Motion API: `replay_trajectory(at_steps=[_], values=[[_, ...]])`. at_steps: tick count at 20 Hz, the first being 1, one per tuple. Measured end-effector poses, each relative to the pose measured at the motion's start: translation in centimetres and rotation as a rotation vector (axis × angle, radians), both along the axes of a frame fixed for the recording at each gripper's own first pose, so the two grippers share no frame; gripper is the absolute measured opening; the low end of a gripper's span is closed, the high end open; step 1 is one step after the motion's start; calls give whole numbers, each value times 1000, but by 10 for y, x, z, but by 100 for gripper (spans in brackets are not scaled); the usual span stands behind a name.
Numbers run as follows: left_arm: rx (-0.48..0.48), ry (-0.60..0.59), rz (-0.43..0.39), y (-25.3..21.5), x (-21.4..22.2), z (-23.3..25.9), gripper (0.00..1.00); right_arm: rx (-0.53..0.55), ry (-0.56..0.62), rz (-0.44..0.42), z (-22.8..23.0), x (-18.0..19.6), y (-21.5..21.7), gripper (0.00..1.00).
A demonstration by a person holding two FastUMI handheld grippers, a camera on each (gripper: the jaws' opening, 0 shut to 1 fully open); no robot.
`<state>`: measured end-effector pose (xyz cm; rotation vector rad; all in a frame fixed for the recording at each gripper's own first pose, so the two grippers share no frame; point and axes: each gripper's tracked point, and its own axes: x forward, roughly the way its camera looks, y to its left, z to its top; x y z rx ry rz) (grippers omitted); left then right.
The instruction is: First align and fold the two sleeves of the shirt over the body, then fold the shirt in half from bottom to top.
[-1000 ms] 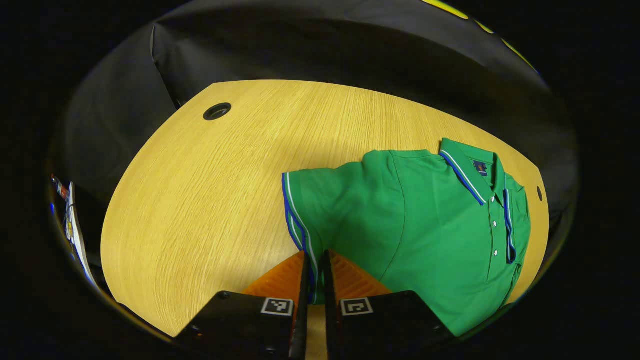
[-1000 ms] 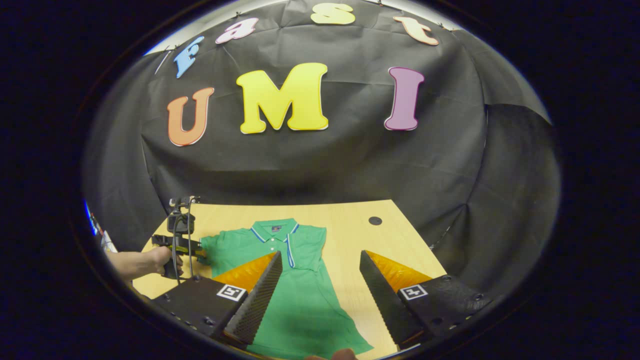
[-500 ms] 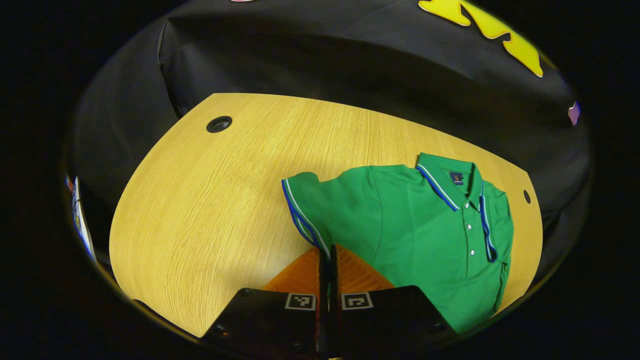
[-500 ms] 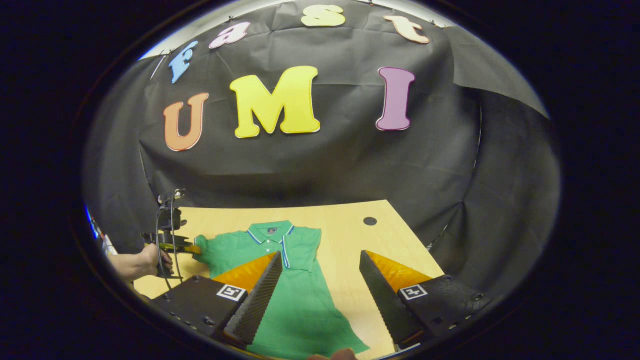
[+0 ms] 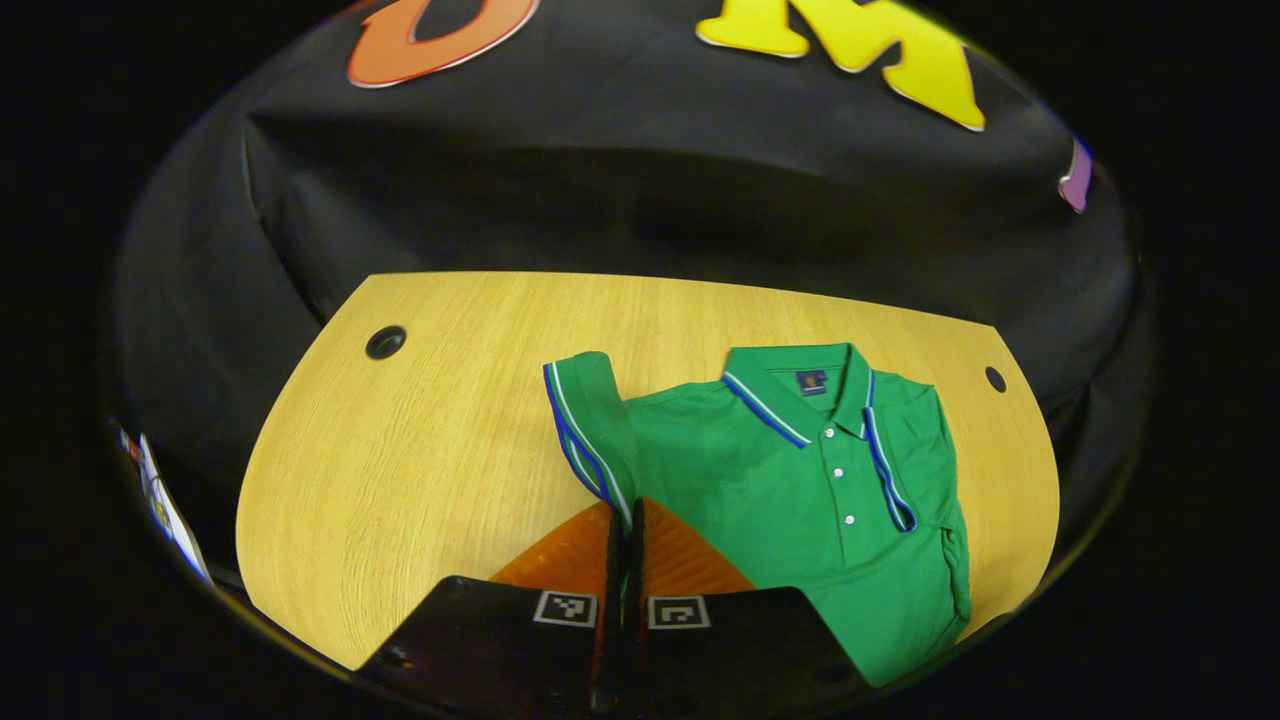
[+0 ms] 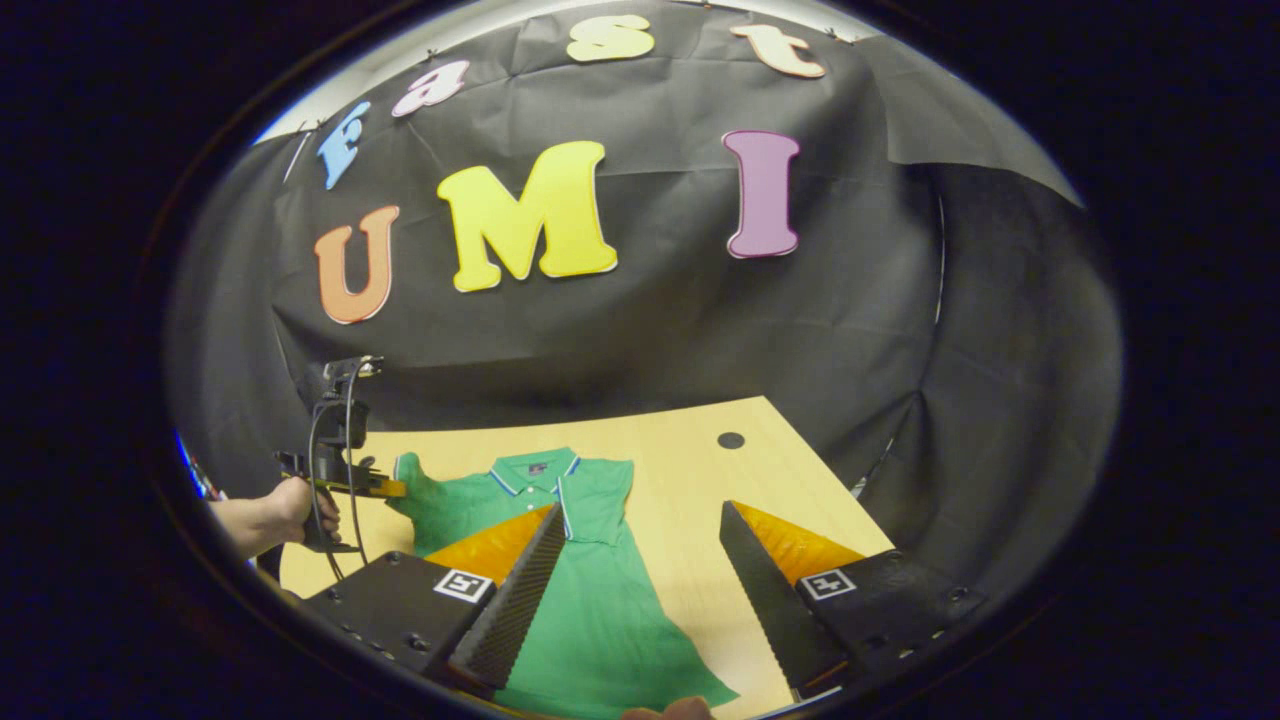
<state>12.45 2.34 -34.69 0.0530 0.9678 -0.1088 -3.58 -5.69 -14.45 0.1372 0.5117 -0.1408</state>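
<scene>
Left gripper view: the sleeve [image 5: 588, 425] is pinched by the left tongs [image 5: 628, 520], the shirt [image 5: 800, 500] body lying rightward, while the right tongs [image 6: 640, 570] are held spread.

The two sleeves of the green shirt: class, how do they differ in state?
The left sleeve is pinched in the left gripper and lifted; the right sleeve lies flat, folded over the body. The left cuff stands up; the right cuff lies by the buttons. Both have striped trim.

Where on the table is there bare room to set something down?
Bare wood lies between the round cable hole and the green polo shirt's lifted sleeve, and along the wooden table right of the shirt.
</scene>
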Motion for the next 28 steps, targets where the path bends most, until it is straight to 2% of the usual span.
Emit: replay_trajectory(at_steps=[3, 4, 6, 8, 11, 12, 14, 16, 17, 18, 20, 22, 23, 24, 28], values=[[-2, -17, -113, -61, 7, 5, 6, 2, 0, -48, 2, -9, -22, 92], [-10, -20, -142, -78, 6, 7, 7, 7, 4, -63, 1, -11, -28, 96], [-73, -15, -199, -116, 0, 11, 10, 12, 12, -85, -1, -16, -38, 96], [-115, -11, -209, -134, -7, 18, 20, 10, 16, -94, -2, -17, -42, 96], [-110, -36, -146, -123, -6, 28, 100, 5, 16, -77, -2, -15, -38, 92], [-112, -46, -121, -121, -11, 32, 100, 2, 17, -65, -2, -14, -35, 96], [-118, -67, -86, -109, -13, 40, 100, -3, 16, -37, -2, -10, -27, 92], [-128, -95, -61, -98, -18, 54, 100, -7, 17, -4, -3, -5, -19, 96], [-143, -109, -48, -94, -21, 61, 100, -14, 18, 15, -4, -3, -14, 92], [-161, -123, -36, -91, -25, 69, 100, -23, 18, 37, -5, 0, -11, 96], [-185, -164, -17, -82, -35, 87, 100, -46, 18, 76, -5, 5, -7, 96], [-186, -202, 3, -69, -45, 103, 100, -60, 16, 120, -5, 9, -3, 92], [-190, -226, 20, -62, -51, 113, 100, -68, 15, 139, -8, 11, -1, 96], [-197, -248, 34, -55, -59, 124, 100, -74, 13, 155, -7, 12, 0, 92], [-169, -351, 71, -26, -92, 165, 100, -93, 33, 208, -13, 7, 9, 96]])
